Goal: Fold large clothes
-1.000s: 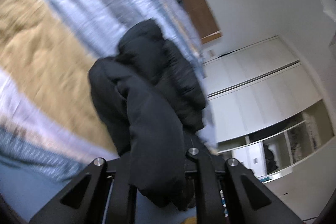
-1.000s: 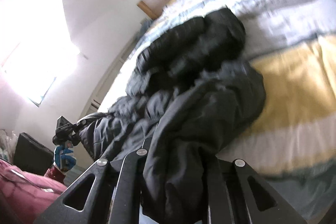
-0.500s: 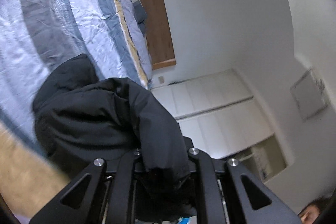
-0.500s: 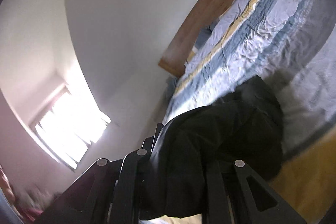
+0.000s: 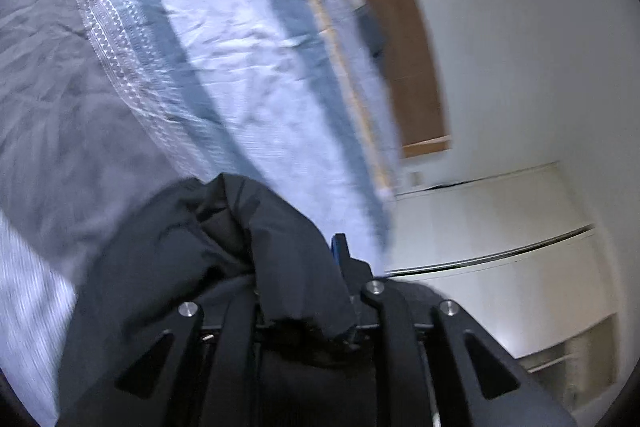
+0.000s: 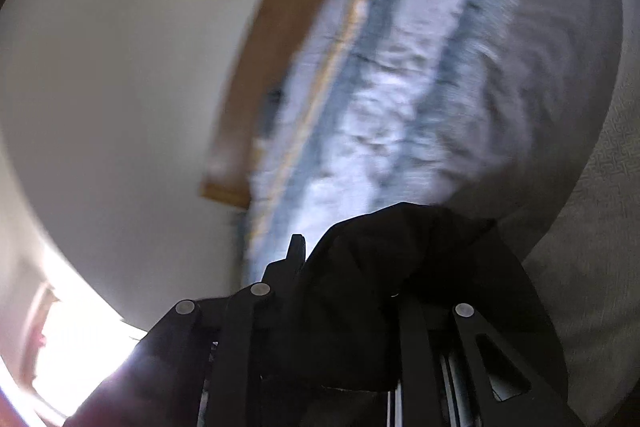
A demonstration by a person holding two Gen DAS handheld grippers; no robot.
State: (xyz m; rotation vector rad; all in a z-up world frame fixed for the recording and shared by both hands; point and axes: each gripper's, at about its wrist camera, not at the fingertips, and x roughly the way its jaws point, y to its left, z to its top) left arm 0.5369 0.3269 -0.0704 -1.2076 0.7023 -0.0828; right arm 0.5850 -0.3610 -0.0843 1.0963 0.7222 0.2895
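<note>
Both grippers carry the black jacket [image 5: 224, 267] above the striped bed [image 5: 224, 75]. My left gripper [image 5: 298, 291] and right gripper [image 6: 348, 291] each pinch bunched fabric, fingers just easing apart. Bulk hangs between hands; bed lies ahead and below.

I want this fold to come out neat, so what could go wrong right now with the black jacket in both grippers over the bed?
1. The jaws of the left gripper and right gripper have just been opening with the jacket bunched between them; it could slip out early.
2. The jacket hangs crumpled, so it may land wrinkled on the duvet.
3. Both views are blurred from fast motion; placement could be off.
</note>
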